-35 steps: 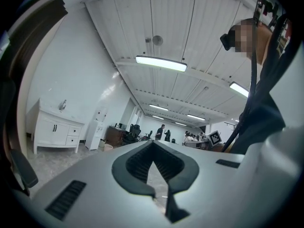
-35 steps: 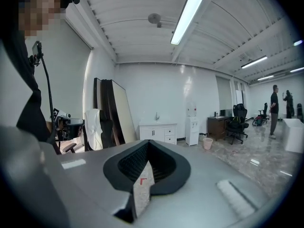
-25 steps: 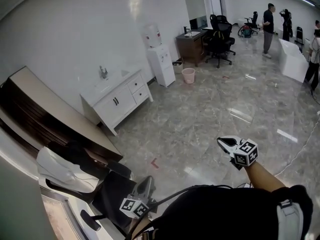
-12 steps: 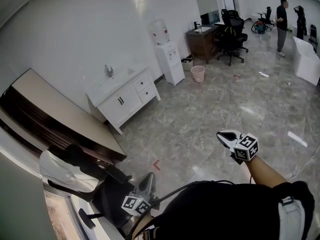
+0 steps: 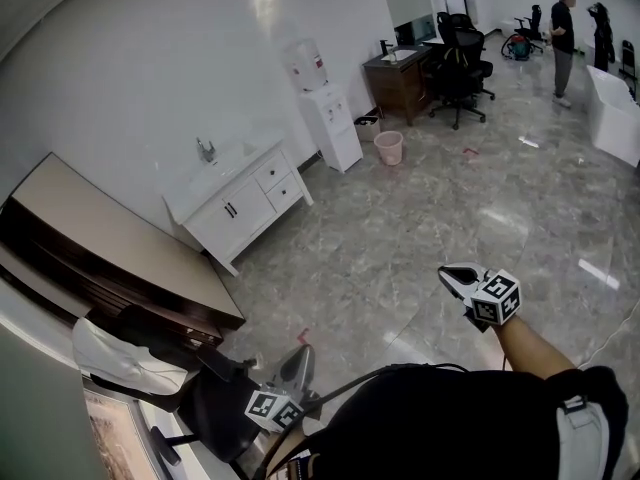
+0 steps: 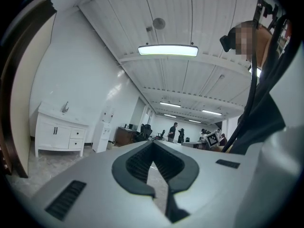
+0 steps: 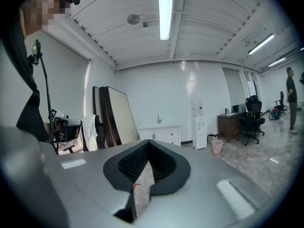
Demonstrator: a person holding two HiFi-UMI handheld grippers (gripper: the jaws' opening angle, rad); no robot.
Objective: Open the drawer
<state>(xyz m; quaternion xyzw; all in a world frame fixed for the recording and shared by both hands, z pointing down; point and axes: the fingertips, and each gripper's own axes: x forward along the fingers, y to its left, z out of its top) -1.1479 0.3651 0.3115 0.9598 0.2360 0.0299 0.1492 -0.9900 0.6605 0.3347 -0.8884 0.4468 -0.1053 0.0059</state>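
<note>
Floor [image 5: 400, 238]: grey marbled tile, glossy, with light reflections; walls white, strip lights on a ribbed white ceiling. Both hand-held grippers are held over bare floor. Left hand-held gripper [image 5: 300, 358]: jaws pressed together, nothing between them. Right hand-held gripper [image 5: 448, 274]: jaws likewise pressed together at the tips and empty. White vanity cabinet [image 5: 235, 193] stands against the wall, well ahead of both hand-held grippers and left of the right one; its counter [image 5: 215, 166] carries one tap. Cabinet front: two doors, and two drawers [image 5: 271, 172] stacked at its right end, both flush with the front. Wide open floor lies between the hand-held grippers and the cabinet. Beyond the cabinet along the same wall: one water dispenser [image 5: 327, 118], one pink bin [image 5: 388, 148], one dark brown counter [image 5: 398, 80], with a black office chair [image 5: 458, 68] beside it. Close to the left of the left hand-held gripper: brown and beige boards [image 5: 110, 243] leaning on the wall, and a black chair [image 5: 215, 398] draped with a white cloth [image 5: 120, 358]; this side is tight. Far ahead of the right hand-held gripper two persons [image 5: 563, 28] stand, well apart from it.
</note>
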